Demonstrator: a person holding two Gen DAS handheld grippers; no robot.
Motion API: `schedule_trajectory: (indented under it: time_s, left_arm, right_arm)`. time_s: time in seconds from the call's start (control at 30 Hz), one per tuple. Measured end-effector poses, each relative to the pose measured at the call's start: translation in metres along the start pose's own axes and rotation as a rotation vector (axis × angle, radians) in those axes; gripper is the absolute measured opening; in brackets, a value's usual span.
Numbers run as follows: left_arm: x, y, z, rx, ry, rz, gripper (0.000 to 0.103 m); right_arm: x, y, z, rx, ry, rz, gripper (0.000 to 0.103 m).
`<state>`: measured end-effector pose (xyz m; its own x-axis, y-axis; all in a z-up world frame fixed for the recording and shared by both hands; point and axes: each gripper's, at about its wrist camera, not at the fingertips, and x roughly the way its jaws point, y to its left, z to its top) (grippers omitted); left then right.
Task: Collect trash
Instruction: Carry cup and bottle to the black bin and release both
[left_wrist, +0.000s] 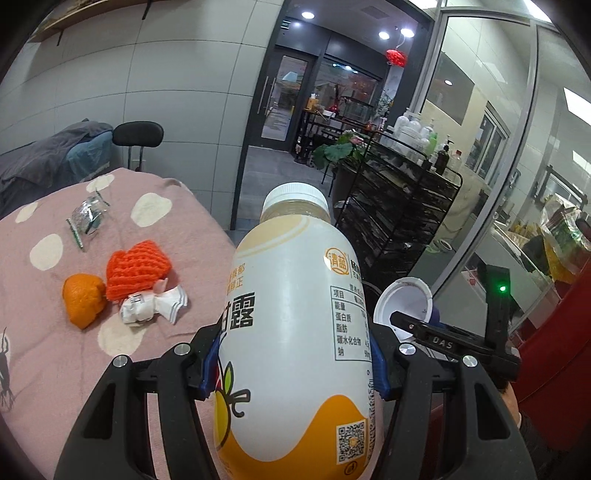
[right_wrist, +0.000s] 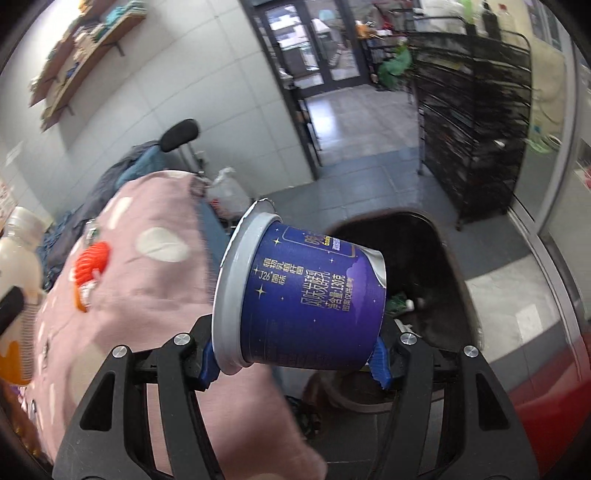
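While the left gripper (left_wrist: 293, 365) grips the bottle (left_wrist: 295, 332) past the table edge (left_wrist: 207, 214), the right gripper (right_wrist: 293, 360) clamps the cup (right_wrist: 299, 291) above open floor (right_wrist: 369, 166).

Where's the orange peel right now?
In the left wrist view, the orange peel lies on the pink spotted blanket, left side, touching the orange foam net beside crumpled white paper.

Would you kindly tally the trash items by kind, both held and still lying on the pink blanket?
Drink bottle: 1
Yogurt cup: 1
Orange peel: 1
Orange foam net: 1
Crumpled white wrapper: 1
Clear plastic wrapper: 1
Total: 6
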<state>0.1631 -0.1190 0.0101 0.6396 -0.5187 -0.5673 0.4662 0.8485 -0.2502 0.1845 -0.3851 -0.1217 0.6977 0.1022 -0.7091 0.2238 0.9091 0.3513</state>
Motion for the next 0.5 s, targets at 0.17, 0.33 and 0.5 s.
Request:
schedule_trajectory:
  time_s: [0.17, 0.33, 0.5]
  left_arm:
    - [0.015, -0.019, 0.002, 0.035, 0.024, -0.045, 0.06]
    - [0.031, -0.034, 0.0, 0.051, 0.056, -0.085, 0.06]
    - [0.043, -0.049, -0.002, 0.066, 0.086, -0.114, 0.06]
  right_arm:
    - [0.029, -0.038, -0.007, 0.048, 0.052, -0.073, 0.062]
    - [0.068, -0.064, -0.015, 0.077, 0.152, -0.112, 0.062]
    - [0.105, -0.079, -0.027, 0.089, 0.243, -0.148, 0.062]
